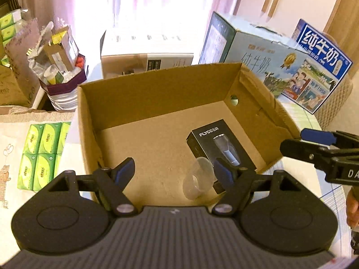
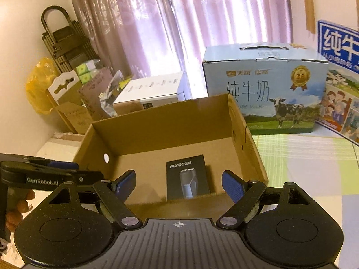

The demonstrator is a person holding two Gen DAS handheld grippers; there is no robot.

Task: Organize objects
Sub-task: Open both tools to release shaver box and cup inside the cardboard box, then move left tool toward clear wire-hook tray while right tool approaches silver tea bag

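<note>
An open brown cardboard box (image 1: 157, 89) sits in front of both grippers and also shows in the right wrist view (image 2: 170, 121). On its floor lies a black FLYCO shaver box (image 1: 215, 143), also in the right wrist view (image 2: 187, 177). A small clear plastic cup (image 1: 197, 179) lies on its side in the box, beside the shaver box and close to my left gripper's right finger. My left gripper (image 1: 175, 170) is open and empty above the box's near edge. My right gripper (image 2: 179, 183) is open and empty, just in front of the box's near wall.
Two milk cartons (image 1: 269, 67) (image 1: 323, 51) stand behind the box to the right. A white box (image 1: 145, 49) stands behind it. Green tissue packs (image 1: 42, 154) lie to the left. A cluttered container (image 1: 60, 62) and a folded cart (image 2: 65, 42) stand at the far left.
</note>
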